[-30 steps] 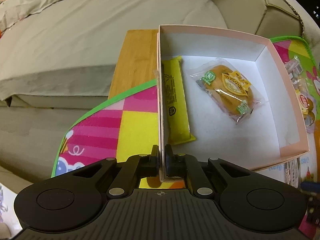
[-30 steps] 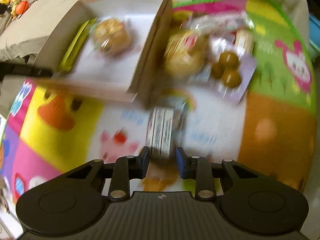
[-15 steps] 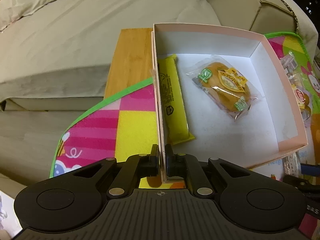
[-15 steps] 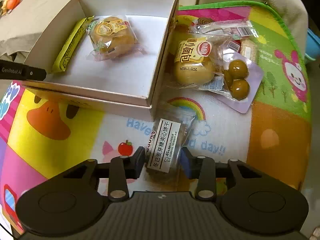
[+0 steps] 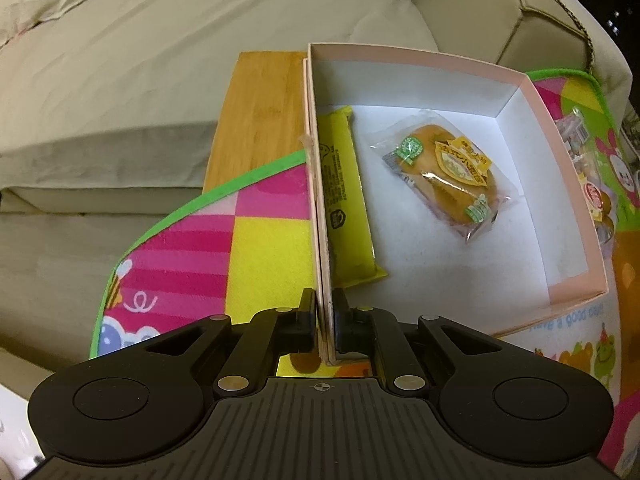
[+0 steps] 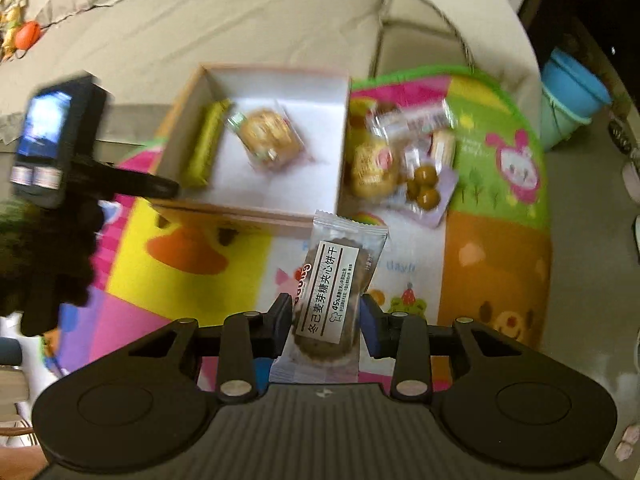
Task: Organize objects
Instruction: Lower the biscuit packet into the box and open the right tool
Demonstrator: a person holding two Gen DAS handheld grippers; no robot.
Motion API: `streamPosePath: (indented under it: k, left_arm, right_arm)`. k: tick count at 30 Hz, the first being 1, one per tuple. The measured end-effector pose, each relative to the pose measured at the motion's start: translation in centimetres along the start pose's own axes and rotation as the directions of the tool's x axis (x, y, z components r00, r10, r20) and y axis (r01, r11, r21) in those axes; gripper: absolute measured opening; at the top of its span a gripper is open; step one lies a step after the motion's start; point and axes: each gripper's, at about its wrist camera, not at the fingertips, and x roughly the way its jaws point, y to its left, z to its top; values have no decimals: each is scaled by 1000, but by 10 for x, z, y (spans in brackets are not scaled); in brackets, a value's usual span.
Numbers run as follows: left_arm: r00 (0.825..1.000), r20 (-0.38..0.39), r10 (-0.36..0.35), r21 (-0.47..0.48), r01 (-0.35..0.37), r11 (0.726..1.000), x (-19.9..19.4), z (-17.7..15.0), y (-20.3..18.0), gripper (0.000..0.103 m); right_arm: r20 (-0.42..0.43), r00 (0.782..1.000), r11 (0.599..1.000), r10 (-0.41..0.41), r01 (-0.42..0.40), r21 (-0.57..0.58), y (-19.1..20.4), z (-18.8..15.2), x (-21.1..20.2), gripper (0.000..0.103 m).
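- The step in hand looks like loading: the right gripper (image 6: 326,322) is clamped on a biscuit pack (image 6: 334,296), which sits between its fingers above the mat (image 6: 496,264) and clear of it, at the 6 o'clock side of the box (image 6: 256,148).
- The left gripper (image 5: 325,320) is closed on the box's near-left wall, one finger outside and one inside, and seems to be steadying it.
- In the box lie a yellow bar (image 5: 344,196) along the 9 o'clock wall and a wrapped bun (image 5: 448,176) near the centre, well apart from each other.
- The floor of the box toward 3 o'clock and 6 o'clock is bare, so there is room for the pack there.
- The next move probably calls for carrying the pack toward 12 o'clock, over the near wall, then lowering it onto the bare floor before the fingers part.
- The pack is a flat clear sachet with a white label of dark print; a brown round biscuit shows through, and the crimped top edge points at the box.
- More snacks (image 6: 404,152) wait on the mat at the box's 3 o'clock side; that view is blurred, so their number is unclear.
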Motion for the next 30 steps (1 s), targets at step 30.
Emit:
streamPosePath:
  k: [30]
  left_arm:
    - [999, 5, -54, 84, 54, 995, 0, -1, 5, 11]
  right_arm:
    - [73, 985, 984, 154, -146, -104, 41, 129, 32, 50]
